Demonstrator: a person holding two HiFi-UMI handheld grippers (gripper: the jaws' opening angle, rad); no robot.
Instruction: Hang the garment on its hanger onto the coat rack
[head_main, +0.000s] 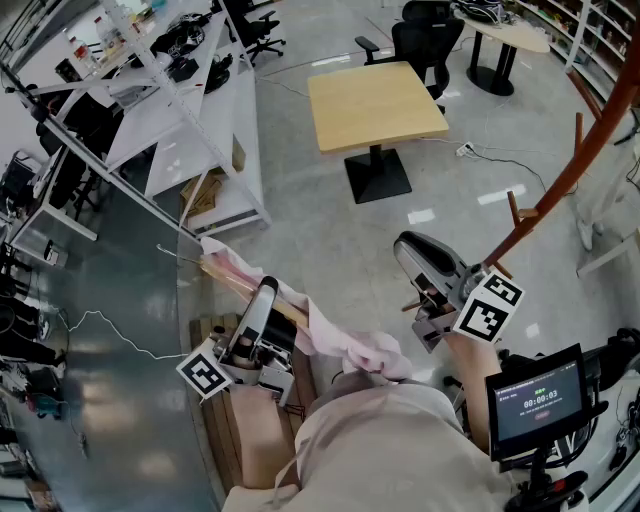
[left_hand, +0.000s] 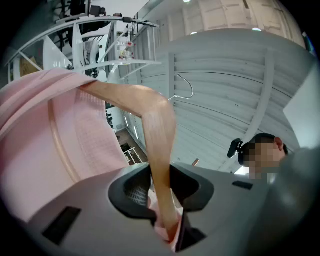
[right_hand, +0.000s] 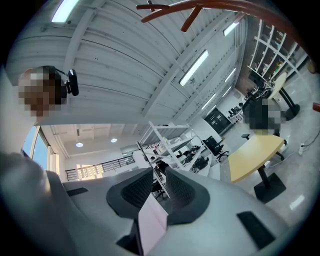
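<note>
Head view, near to far. Both forearms are bent in front of the torso. The left forearm (head_main: 255, 440) reaches forward and carries the left gripper (head_main: 262, 300), which points away from the body. Its jaws are clamped on one arm of the wooden hanger (left_hand: 157, 130). The pink garment (head_main: 340, 340) is draped over the hanger and trails back to the chest. The hanger's wire hook (left_hand: 184, 87) is free. The right gripper (right_hand: 161, 175) is held higher at the right and tilts upward. Its jaws stand a narrow gap apart, with nothing between the pads. The red-brown coat rack (head_main: 565, 175) curves up beyond it, well apart from the garment. Farther off are a table (head_main: 375, 105) and white shelving (head_main: 170, 110).
</note>
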